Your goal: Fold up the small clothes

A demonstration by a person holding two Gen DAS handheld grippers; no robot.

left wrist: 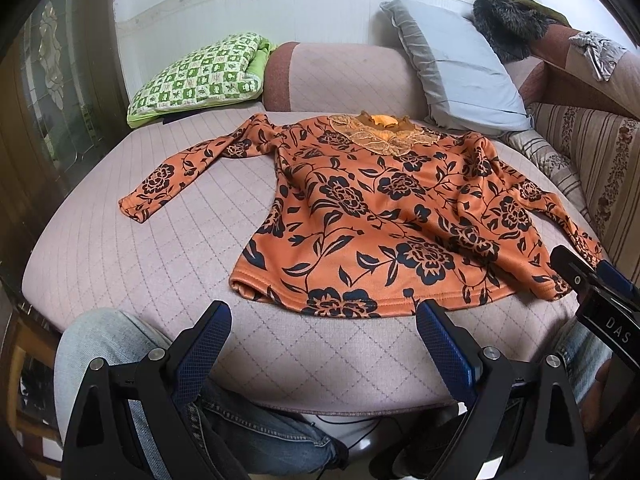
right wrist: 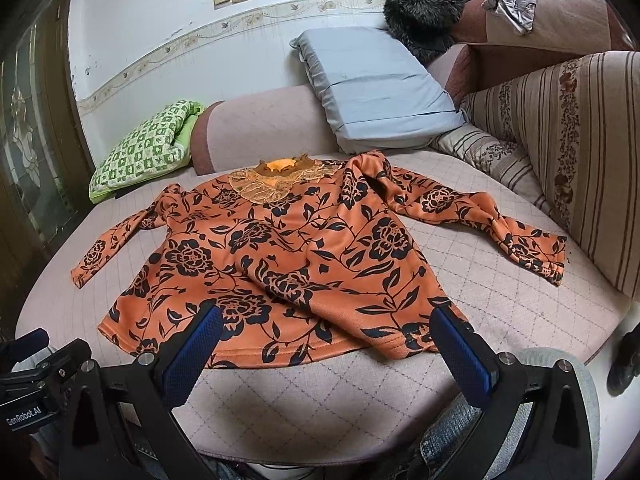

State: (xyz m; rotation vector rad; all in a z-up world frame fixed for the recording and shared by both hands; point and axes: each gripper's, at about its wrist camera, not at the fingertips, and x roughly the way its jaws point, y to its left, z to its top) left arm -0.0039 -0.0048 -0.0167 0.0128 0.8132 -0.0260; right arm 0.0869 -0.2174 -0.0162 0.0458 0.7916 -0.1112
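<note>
An orange long-sleeved top with black flowers (left wrist: 360,216) lies spread face up on the pink quilted sofa seat (left wrist: 132,248), collar at the far side, hem near me. It also shows in the right wrist view (right wrist: 288,252), both sleeves stretched outward. My left gripper (left wrist: 324,316) is open and empty, hovering just short of the hem. My right gripper (right wrist: 326,320) is open and empty, above the hem's right part. The right gripper's body shows at the right edge of the left wrist view (left wrist: 596,292).
A green checked folded blanket (left wrist: 196,76) lies at the back left. A grey pillow (left wrist: 456,68) leans at the back right, with a dark fur item (left wrist: 508,20) and striped cushions (right wrist: 560,152) beyond. My knees in jeans (left wrist: 120,356) are at the seat's front edge.
</note>
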